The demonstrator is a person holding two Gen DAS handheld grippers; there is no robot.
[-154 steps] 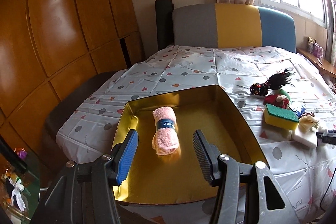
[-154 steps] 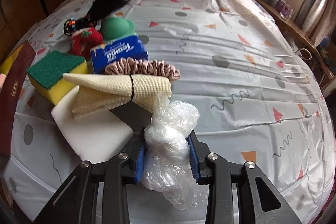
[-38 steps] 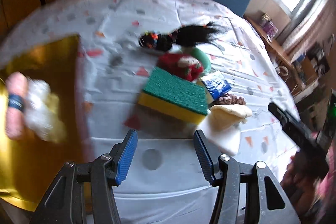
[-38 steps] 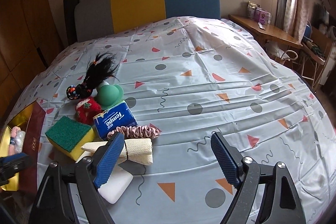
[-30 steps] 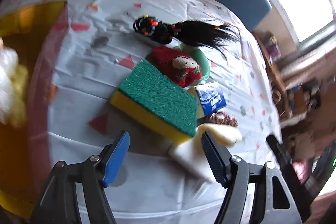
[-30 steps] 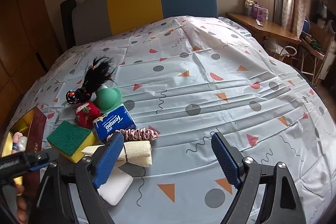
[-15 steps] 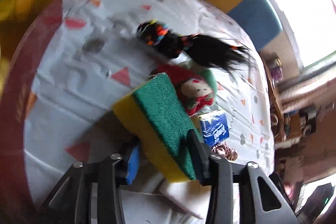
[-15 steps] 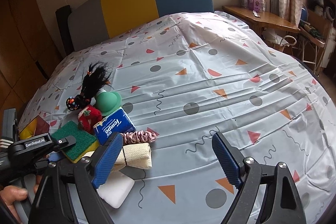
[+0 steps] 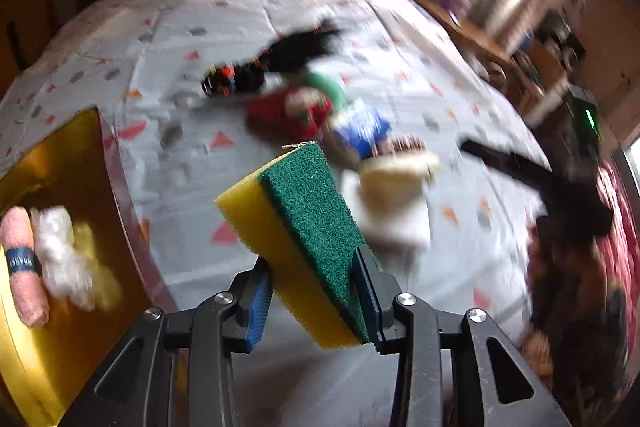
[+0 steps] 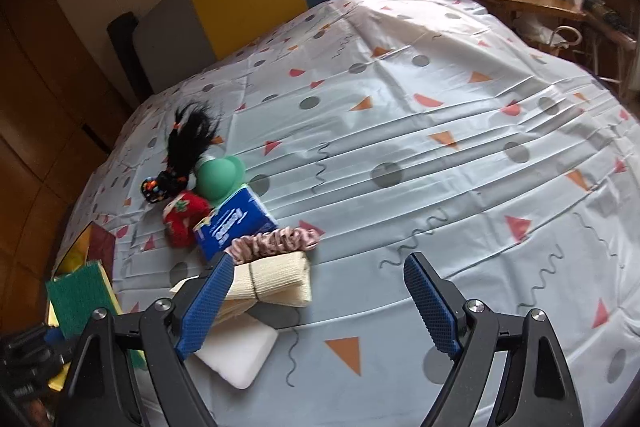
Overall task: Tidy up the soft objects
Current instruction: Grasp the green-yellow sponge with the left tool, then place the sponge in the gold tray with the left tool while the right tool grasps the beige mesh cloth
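The left gripper (image 9: 314, 301) is clamped on the sponge (image 9: 296, 231), one pad on the yellow foam, the other on the green scouring face. Its jaws have just been closing, and the sponge sits squeezed between them, tilted, its far end sticking up and away, clear of the sheet (image 9: 168, 131).

The step in hand looks like the carry: sponge picked, not yet stowed. Next it needs to swing left over the gold tray (image 9: 48, 347) and come down in bare floor, beside the pink towel roll (image 9: 20, 259) and the crumpled plastic bag (image 9: 60, 259) already lying at the tray's left, before the pads let go.

The right gripper (image 10: 320, 301) stands wide, jaws just opening further, nothing between them. It hovers over the near pile: the white block (image 10: 240, 359) under its left finger, the cream cloth roll (image 10: 272, 283) on top of that, the pink scrunchie (image 10: 276, 241) just beyond. Farther off lie the blue tissue pack (image 10: 232, 223), the red doll (image 10: 182, 211), the green ball (image 10: 220, 175) and the black hairpiece (image 10: 188, 139). The cloth roll seems its likeliest pick.
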